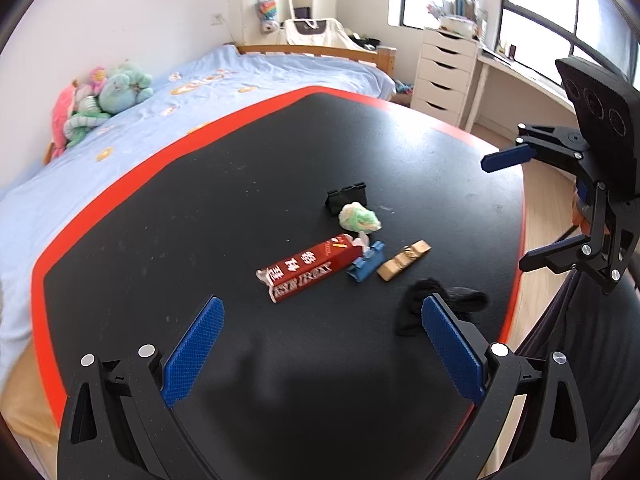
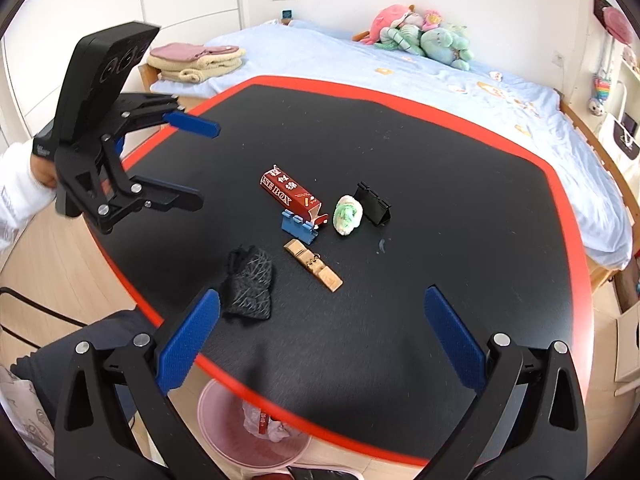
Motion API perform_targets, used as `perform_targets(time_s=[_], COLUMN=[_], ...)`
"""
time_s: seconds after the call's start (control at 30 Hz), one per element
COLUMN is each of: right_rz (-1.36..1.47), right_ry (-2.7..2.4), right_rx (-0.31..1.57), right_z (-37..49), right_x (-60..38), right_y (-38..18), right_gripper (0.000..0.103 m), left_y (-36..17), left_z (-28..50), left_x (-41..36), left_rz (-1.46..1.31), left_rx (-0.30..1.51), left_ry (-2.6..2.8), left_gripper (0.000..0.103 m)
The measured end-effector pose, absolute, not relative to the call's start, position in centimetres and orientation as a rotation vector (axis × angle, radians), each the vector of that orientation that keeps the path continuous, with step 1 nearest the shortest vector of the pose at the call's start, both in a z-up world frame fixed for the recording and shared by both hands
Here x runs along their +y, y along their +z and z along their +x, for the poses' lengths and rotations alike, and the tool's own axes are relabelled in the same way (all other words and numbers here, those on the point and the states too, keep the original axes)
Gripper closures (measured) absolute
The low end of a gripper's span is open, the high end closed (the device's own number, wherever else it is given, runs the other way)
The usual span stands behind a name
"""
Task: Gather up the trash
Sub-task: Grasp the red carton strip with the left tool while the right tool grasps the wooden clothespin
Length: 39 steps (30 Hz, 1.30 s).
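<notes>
On the black table point(image 1: 224, 184) point(image 2: 460, 168) lies a red carton box point(image 1: 306, 270) point(image 2: 291, 194), torn open at one end. Beside it sit a crumpled green-white paper wad point(image 1: 359, 218) point(image 2: 348, 215) and a black crumpled mesh piece point(image 1: 460, 298) point(image 2: 250, 284). My left gripper point(image 1: 322, 304) point(image 2: 209, 165) hovers open above the table's near side, empty. My right gripper point(image 2: 320, 294) point(image 1: 503, 214) is also open and empty, over the table edge. Below that edge stands a pink bin point(image 2: 224, 428) with wrappers in it.
A blue binder clip point(image 1: 366, 266) point(image 2: 298, 226), a black binder clip point(image 1: 346, 196) point(image 2: 373, 202) and a tan wooden clip point(image 1: 404, 265) point(image 2: 313, 265) lie among the trash. A bed point(image 1: 120, 132) point(image 2: 440, 80) with plush toys borders the table. White drawers point(image 1: 442, 76) stand by the window.
</notes>
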State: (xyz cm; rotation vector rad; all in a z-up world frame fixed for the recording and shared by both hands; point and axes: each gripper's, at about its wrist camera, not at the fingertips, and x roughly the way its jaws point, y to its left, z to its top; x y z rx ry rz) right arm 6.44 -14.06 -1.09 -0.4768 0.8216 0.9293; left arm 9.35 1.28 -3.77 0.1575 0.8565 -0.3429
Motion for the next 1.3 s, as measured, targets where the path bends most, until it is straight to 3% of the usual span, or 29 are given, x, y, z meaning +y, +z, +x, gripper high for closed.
perform_targets(time_s=[0.2, 0.63, 0.7, 0.87, 1.13, 1.3], right_rz=[-0.505, -0.564, -0.573, -0.563, -0.584, -0.573], right_ry=[0.956, 1.033, 1.042, 1.069, 1.088, 1.071], right_rx=[0.845, 0.853, 0.848, 0.837, 0.845, 0.857], right_z=[8.4, 11.0, 11.0, 10.8, 9.7, 9.1], right_x=[-12.7, -10.5, -10.4, -10.3, -9.7, -9.7], right_y=[-3.1, -6.3, -6.6, -6.8, -6.5, -6.5], right_gripper=[0.005, 0.035, 0.039, 0.050, 0.087, 0.090], left_y=[-5.6, -8.1, -8.3, -8.4, -7.9, -7.8], left_z=[11.8, 15.0, 15.2, 14.9, 13.7, 13.2], left_x=[2.2, 2.6, 2.6, 2.1, 1.9, 1.7], left_rz=[0.188, 0.259, 0.256, 0.295, 0.287, 0.254], left_rx=[0.872, 0.860, 0.882, 0.887, 0.898, 0.913], left_ry=[-0.426, -0.567, -0.584, -0.602, -0.586, -0.576], left_gripper=[0.008, 0.008, 0.020, 0.036, 0.072, 0.085])
